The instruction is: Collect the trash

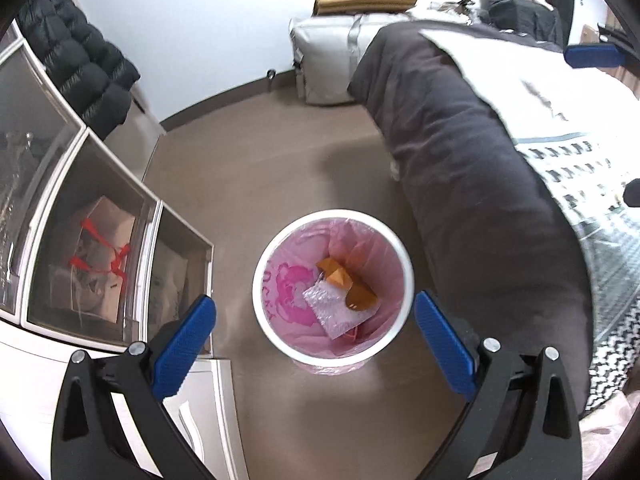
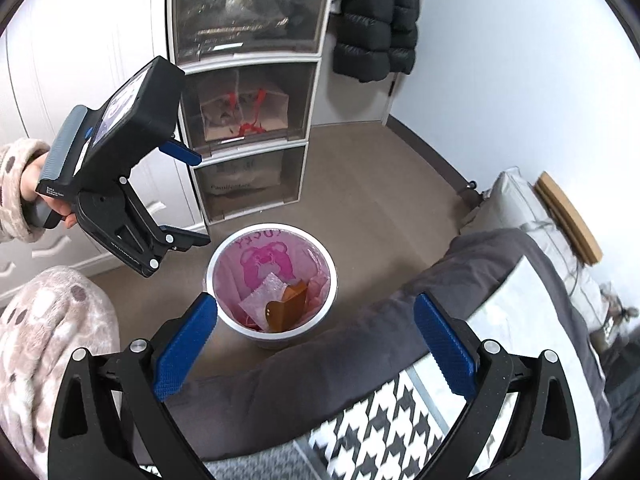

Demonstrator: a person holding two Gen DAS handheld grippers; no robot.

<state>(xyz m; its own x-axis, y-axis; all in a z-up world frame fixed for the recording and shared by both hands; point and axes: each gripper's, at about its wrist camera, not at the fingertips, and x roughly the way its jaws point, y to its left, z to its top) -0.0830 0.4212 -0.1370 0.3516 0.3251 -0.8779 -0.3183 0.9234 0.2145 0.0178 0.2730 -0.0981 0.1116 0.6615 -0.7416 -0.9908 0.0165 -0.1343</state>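
A white trash bin (image 1: pixel 402 300) with a pink liner stands on the brown floor beside the bed. Inside lie a piece of bubble wrap (image 1: pixel 332 308) and an orange wrapper (image 1: pixel 352 290). My left gripper (image 1: pixel 314 334) is open and empty, held right above the bin. The bin (image 2: pixel 324 312) also shows in the right wrist view, with the bubble wrap (image 2: pixel 262 292) and orange wrapper (image 2: pixel 288 310). My right gripper (image 2: pixel 316 338) is open and empty over the bed edge, near the bin. The left gripper (image 2: pixel 196 198) shows there too, open, above the bin's left side.
A white drawer unit (image 2: pixel 248 92) with translucent drawers stands behind the bin. A bed with a dark grey duvet (image 1: pixel 472 184) and patterned cover (image 2: pixel 384 424) lies to the right. A black puffer jacket (image 2: pixel 380 20) hangs on the wall. A grey storage bag (image 1: pixel 328 60) sits at the bed's end.
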